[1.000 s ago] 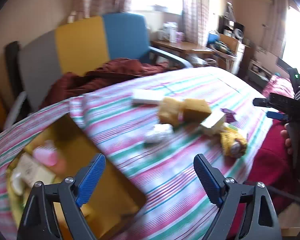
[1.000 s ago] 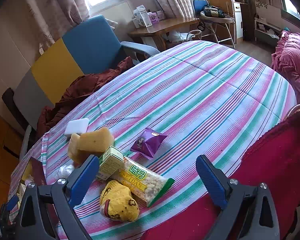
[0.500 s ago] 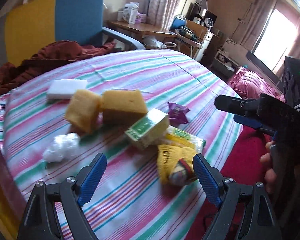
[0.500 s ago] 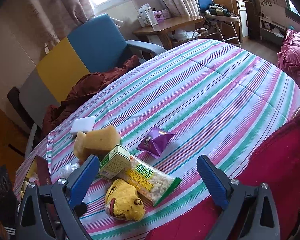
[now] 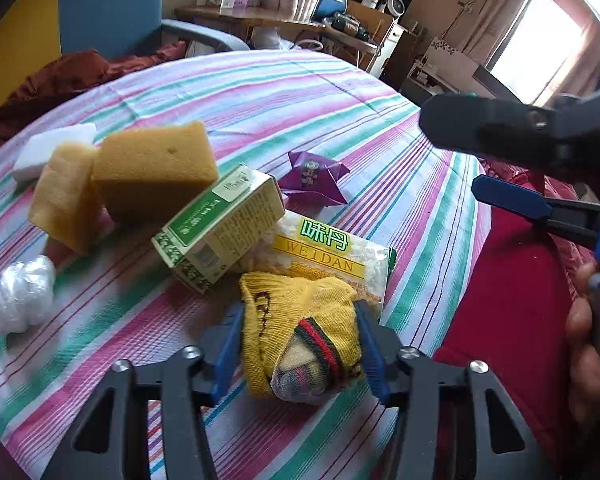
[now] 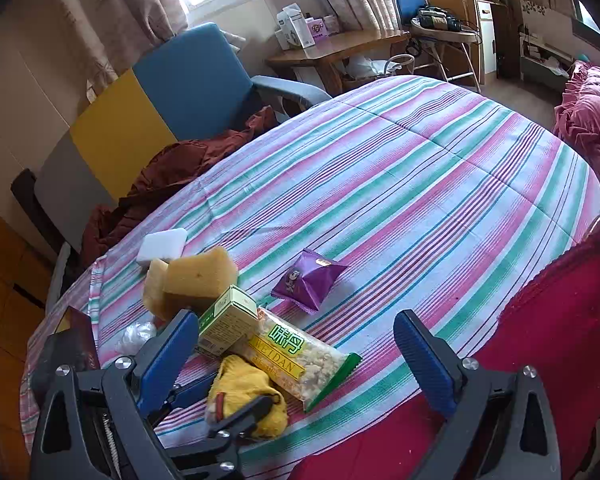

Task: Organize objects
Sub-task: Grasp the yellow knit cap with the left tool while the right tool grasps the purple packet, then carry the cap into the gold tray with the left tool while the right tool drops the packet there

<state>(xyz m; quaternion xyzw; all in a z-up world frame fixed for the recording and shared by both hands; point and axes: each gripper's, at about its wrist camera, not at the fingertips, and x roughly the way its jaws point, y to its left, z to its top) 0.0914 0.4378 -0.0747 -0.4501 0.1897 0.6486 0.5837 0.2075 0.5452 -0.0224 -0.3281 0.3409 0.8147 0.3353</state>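
Left hand-held gripper (image 5: 298, 350) has just closed around the yellow sock (image 5: 296, 332), right beside the snack bag (image 5: 328, 248); right one (image 6: 296, 360) waits open.

The left gripper (image 5: 298, 350), jaws just closing, pinches the yellow sock bundle (image 5: 300, 328) on the striped cloth (image 5: 300, 92).

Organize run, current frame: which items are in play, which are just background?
In play:
left gripper, closed on yellow sock bundle
WEIDAN snack bag
green carton
sponges
purple packet
right gripper, open

Background:
armchair
maroon blanket
desk
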